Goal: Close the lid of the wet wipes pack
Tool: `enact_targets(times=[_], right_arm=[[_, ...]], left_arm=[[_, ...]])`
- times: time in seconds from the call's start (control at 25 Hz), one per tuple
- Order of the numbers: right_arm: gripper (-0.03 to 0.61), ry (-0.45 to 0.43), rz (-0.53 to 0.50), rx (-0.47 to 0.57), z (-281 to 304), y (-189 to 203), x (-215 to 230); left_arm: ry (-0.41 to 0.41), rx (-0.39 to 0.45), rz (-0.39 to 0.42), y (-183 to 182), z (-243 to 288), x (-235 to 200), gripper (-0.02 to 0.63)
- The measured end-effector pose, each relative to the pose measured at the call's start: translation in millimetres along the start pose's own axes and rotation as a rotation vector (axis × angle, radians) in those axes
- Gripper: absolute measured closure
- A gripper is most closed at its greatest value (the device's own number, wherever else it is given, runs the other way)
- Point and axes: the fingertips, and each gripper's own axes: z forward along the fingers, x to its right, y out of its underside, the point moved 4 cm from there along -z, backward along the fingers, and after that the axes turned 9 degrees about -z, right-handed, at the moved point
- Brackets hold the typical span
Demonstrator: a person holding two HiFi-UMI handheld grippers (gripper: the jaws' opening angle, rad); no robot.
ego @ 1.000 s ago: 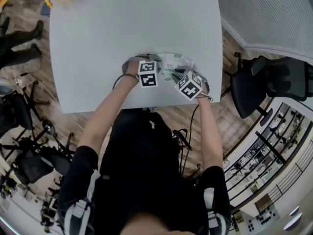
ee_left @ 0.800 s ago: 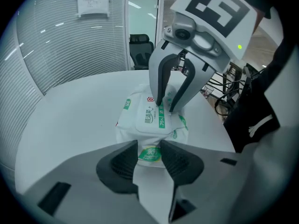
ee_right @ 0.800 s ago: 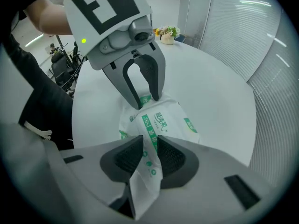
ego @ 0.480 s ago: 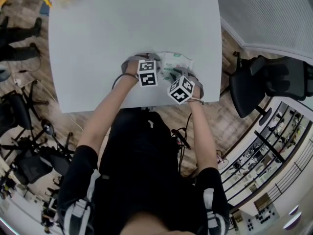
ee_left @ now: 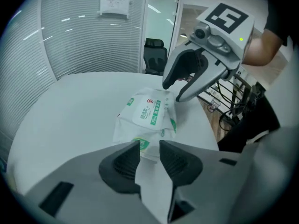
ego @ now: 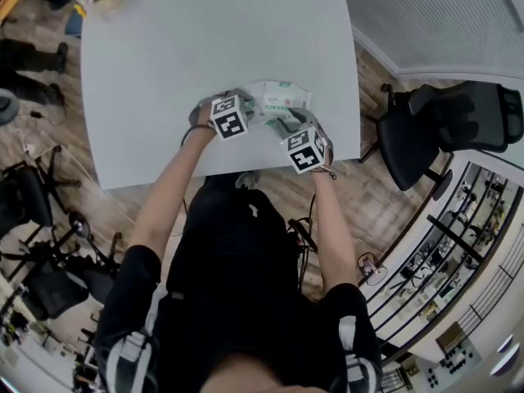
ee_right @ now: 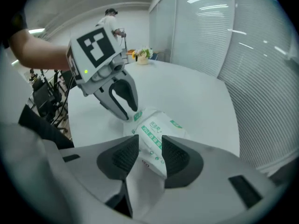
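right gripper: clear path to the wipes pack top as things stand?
Probably yes: the right gripper, jaws apart, is right at the wet wipes pack; the left gripper sits at its far end, not between them.

One wet wipes pack (ego: 282, 97), two grippers, the left gripper (ego: 248, 110) and right gripper (ego: 284, 126), one table (ego: 164, 64), one black chair (ego: 446, 129) to its right.

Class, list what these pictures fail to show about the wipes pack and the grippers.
- Head view: wet wipes pack too small, its near end under the left gripper and right gripper; lid state unreadable.
- Left gripper view: pack's near edge behind the fingers; pinched or not, unclear.
- Right gripper view: likewise behind its fingers.
- Pack's small print: too small in all views.
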Motion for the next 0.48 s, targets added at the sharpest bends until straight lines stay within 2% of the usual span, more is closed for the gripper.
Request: enact_targets(times=[0.12,0.2,0.28,0.4,0.48], right_arm=[[0.416,0.065,0.110,0.096,-38.3,1.5,-7.0],[0.420,0.104,0.162,0.154,-65.5,2.3,-13.3],[0.433,0.151,0.217,0.226,-94.1,2.7,-21.9],[0.447,0.218,0.322,0.338,-143.8,6.7,-40.7],[0.454,0.251,0.395,0.408,-173.8,9.6,-53.0]], left_arm=[[-0.021,0.089,-0.102,1.2,-27.0,23.0,0.511],[-0.068,0.203,-0.169,-3.6,-54.9,40.2,0.549],[-0.111,0.336,-0.233,-9.1,-88.9,64.4,0.557],[-0.132,0.527,-0.284,-14.7,-138.7,118.0,0.566],[-0.177,0.630,-0.307,-18.3,-169.3,149.6,0.568]])
